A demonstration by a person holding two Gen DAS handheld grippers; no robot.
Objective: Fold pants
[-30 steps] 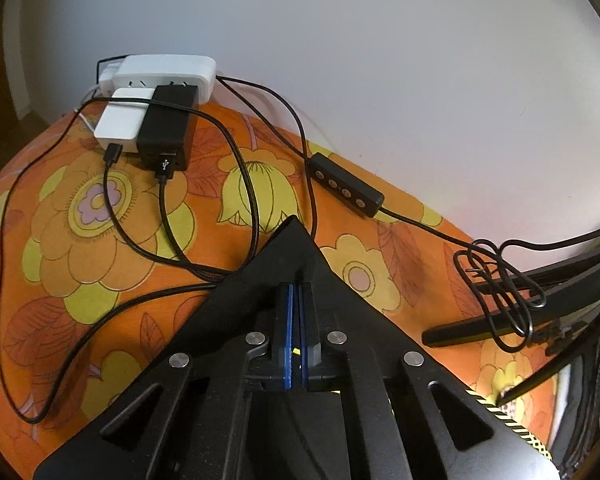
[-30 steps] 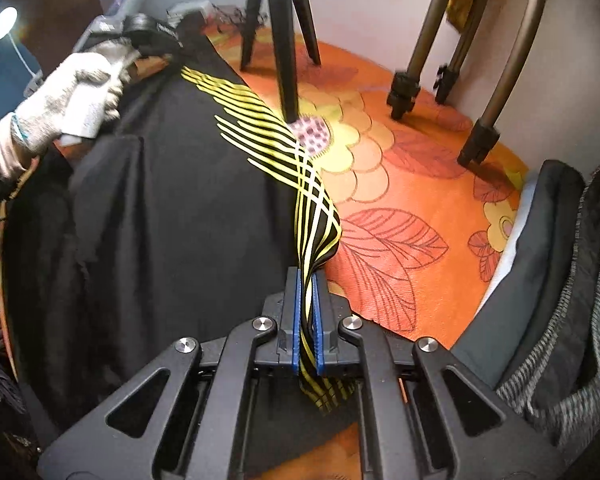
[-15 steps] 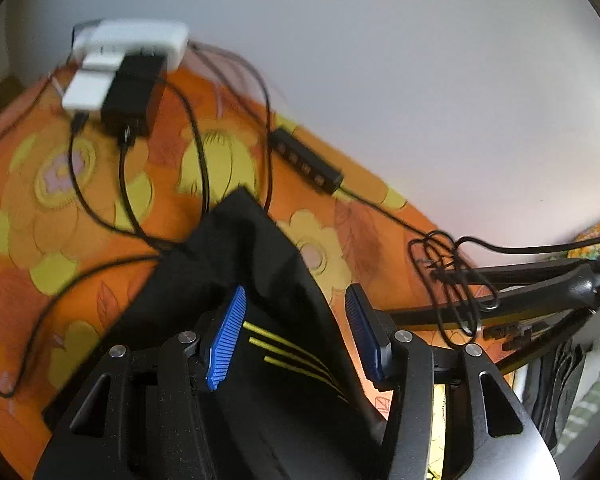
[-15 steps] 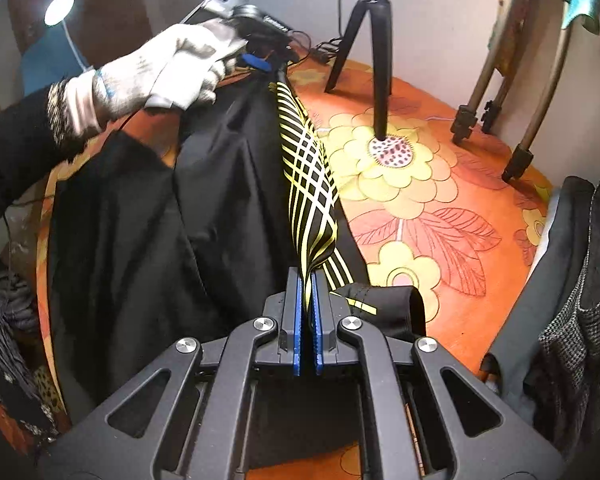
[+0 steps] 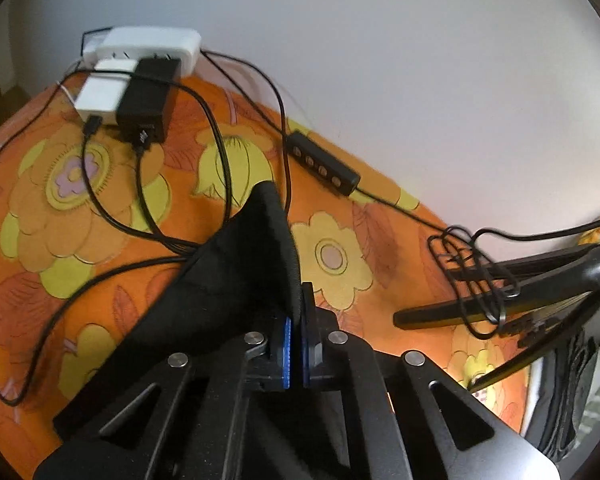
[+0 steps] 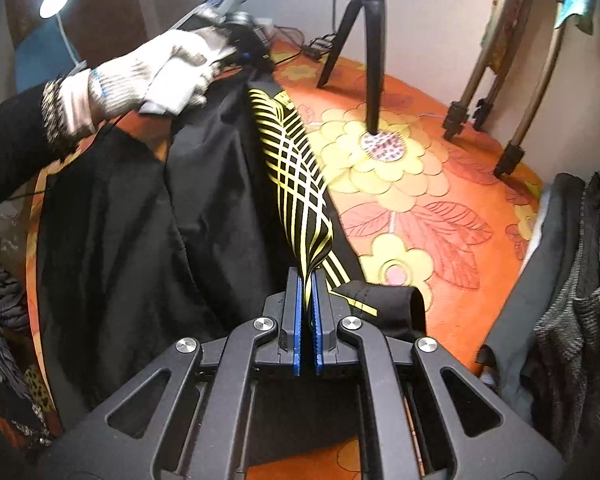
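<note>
Black pants (image 6: 140,220) with a yellow striped side band (image 6: 296,168) lie spread on the orange flowered cloth (image 6: 420,200). My right gripper (image 6: 308,280) is shut on the striped edge at the near end, which rises taut from the jaws. At the far end a gloved hand (image 6: 160,68) holds my left gripper (image 6: 252,60) against the fabric. In the left wrist view the left gripper (image 5: 296,308) is shut on a black fold of the pants (image 5: 228,280), which stands up in a peak between the pads.
A white power strip (image 5: 148,46) with chargers, loose black cables (image 5: 100,200) and an inline switch (image 5: 324,164) lie past the pants by the wall. Tripod legs (image 6: 372,60) and stand legs (image 6: 512,120) rest on the cloth. Grey clothes (image 6: 572,280) are piled at the right.
The left gripper opened over the pants half a second ago and has shut again on the black fold. The right gripper moved sideways early on, keeping its hold on the striped edge.
</note>
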